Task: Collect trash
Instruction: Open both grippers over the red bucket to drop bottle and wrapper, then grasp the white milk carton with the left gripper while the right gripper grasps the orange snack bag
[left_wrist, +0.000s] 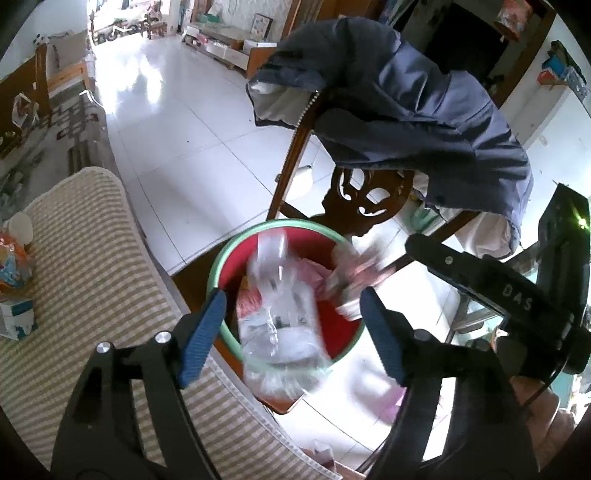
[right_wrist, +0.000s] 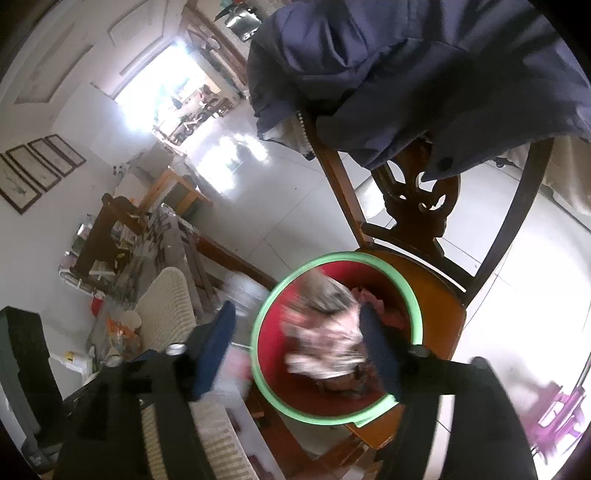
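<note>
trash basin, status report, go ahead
Left gripper open, clear plastic bag blurred over red basin. Right gripper open, crumpled wrapper blurred over basin. Nothing blocking.

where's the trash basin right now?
The red basin with the green rim sits on the wooden chair seat, right below both open tools, beside the striped cushion.

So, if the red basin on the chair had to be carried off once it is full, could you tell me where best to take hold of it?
I would pinch the green rim of the red basin from above, one finger inside and one outside the wall. The basin sits upright on the wooden chair, so its open top faces up. The near-left stretch looks barest; the clear plastic bag drapes elsewhere.
</note>
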